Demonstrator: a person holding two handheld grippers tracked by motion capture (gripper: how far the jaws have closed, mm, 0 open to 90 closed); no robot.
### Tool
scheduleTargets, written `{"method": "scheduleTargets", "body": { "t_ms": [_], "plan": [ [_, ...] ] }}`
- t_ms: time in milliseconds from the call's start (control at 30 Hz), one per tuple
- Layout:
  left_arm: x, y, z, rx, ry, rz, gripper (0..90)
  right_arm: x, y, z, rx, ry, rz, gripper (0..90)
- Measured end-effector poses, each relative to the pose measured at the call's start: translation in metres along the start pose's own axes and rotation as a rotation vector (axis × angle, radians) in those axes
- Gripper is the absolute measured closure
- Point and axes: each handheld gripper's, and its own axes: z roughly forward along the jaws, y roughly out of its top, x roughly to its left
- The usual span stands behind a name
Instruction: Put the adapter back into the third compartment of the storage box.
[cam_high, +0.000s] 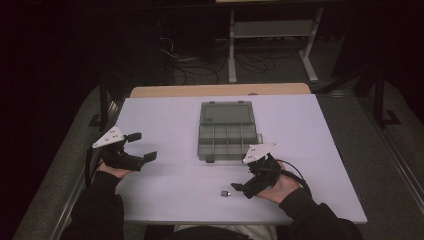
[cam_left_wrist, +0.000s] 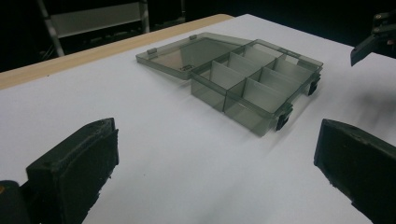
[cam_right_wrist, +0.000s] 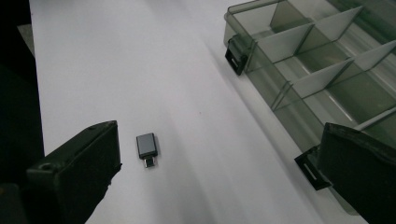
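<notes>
Right tongs (cam_high: 239, 189) gape wide just beside a small grey USB adapter (cam_right_wrist: 147, 148) on the white worktop (cam_high: 165, 120); left tongs (cam_high: 141, 146) wide, empty, facing the open compartment box (cam_high: 227, 131).

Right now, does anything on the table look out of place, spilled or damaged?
Nothing looks damaged or spilled. The organizer box lies open, lid flat, compartments apparently empty. The one stray item is a small grey adapter lying loose on the table, near the open right gripper. The left gripper is open.
</notes>
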Motion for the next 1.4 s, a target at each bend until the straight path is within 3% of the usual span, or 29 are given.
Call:
{"method": "scheduleTargets", "body": {
  "t_ms": [567, 867, 967, 1167, 1400],
  "plan": [
    [-0.001, 0.000, 0.003, 0.019, -0.009, 0.007, 0.0, 0.013, 0.001, 0.028, 0.084, 0.068, -0.066, 0.0],
    [-0.002, 0.000, 0.004, 0.028, -0.015, 0.011, 0.0, 0.023, 0.001, 0.046, 0.164, 0.111, -0.114, 0.0],
    [-0.002, 0.000, 0.005, 0.030, -0.016, 0.011, 0.0, 0.025, 0.002, 0.050, 0.183, 0.135, -0.131, 4.6],
    [-0.002, 0.000, 0.005, 0.032, -0.016, 0.012, 0.0, 0.033, 0.007, 0.050, 0.184, 0.192, -0.189, 23.8],
    [-0.003, 0.000, 0.005, 0.032, -0.017, 0.014, 0.0, 0.037, 0.008, 0.054, 0.222, 0.185, -0.221, 35.1]
  ]
}}
